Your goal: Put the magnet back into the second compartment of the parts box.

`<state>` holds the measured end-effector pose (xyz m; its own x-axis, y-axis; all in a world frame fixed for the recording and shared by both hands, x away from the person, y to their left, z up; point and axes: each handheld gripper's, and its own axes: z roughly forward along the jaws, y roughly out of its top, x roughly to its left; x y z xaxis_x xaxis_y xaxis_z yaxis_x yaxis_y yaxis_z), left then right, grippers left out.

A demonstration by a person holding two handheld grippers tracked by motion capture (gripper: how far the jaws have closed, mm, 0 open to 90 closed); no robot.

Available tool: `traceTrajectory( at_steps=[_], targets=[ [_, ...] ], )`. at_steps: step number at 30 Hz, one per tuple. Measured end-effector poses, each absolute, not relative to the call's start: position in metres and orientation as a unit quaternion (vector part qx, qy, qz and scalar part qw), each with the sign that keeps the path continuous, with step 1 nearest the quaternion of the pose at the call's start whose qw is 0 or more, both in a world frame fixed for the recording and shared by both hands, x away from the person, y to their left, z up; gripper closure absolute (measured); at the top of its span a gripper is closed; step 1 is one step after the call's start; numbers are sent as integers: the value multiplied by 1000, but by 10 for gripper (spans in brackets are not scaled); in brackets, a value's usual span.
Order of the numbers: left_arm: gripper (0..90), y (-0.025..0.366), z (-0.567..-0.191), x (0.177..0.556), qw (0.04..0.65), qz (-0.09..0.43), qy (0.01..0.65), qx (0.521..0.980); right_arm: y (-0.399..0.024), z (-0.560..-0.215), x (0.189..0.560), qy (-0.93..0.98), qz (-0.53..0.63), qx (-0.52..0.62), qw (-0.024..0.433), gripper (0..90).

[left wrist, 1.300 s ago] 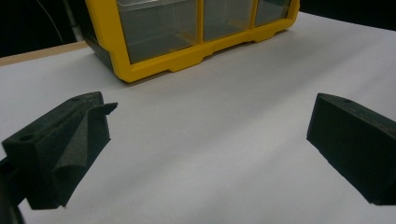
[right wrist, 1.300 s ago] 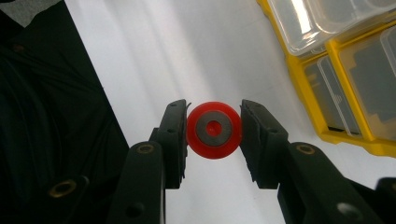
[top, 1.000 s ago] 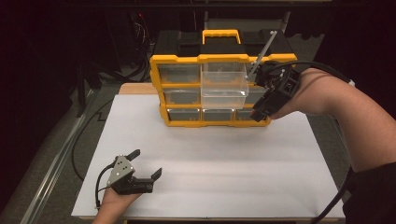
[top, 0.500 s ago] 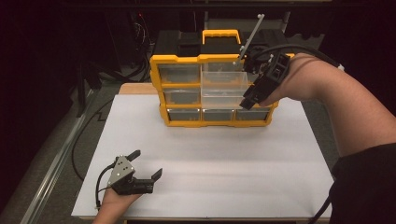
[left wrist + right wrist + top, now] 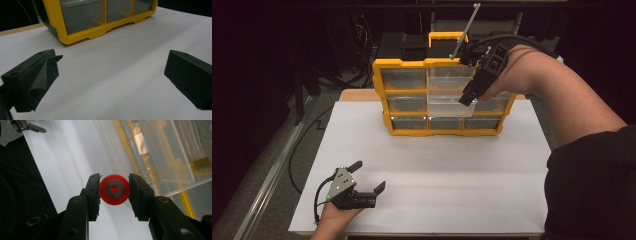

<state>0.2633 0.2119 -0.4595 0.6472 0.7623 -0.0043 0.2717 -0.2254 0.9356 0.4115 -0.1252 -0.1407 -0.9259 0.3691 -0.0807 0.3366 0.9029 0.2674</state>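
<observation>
While the yellow organizer point(image 5: 444, 97) stands on the desk point(image 5: 437, 165), a small red wheel point(image 5: 114, 189), judged light, stiff and slippery, is pinched across its rim by the right tool point(image 5: 114, 192) beside an open drawer point(image 5: 160, 152); the left tool point(image 5: 367, 176) is held released.

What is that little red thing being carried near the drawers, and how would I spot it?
Find the yellow drawer cabinet at the far end of the white table. In front of its upper drawers, the right gripper pinches a small red wheel with a grey centre, the one red item among yellow and clear plastic.
</observation>
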Motion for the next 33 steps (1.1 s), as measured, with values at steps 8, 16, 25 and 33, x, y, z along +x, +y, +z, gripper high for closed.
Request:
traceTrajectory(
  at_steps=[8, 16, 25, 33],
  targets=[
    [5, 213, -459, 263, 522, 235, 347, 742, -112, -138, 424, 974, 119, 180, 70, 647],
    [5, 213, -459, 263, 524, 233, 349, 741, -104, -137, 437, 972, 113, 190, 78, 646],
    [6, 212, -460, 264, 521, 231, 346, 745, -105, -139, 450, 969, 107, 203, 88, 646],
    [6, 211, -460, 263, 521, 231, 345, 746, -100, -144, 455, 970, 101, 202, 94, 645]
  ],
)
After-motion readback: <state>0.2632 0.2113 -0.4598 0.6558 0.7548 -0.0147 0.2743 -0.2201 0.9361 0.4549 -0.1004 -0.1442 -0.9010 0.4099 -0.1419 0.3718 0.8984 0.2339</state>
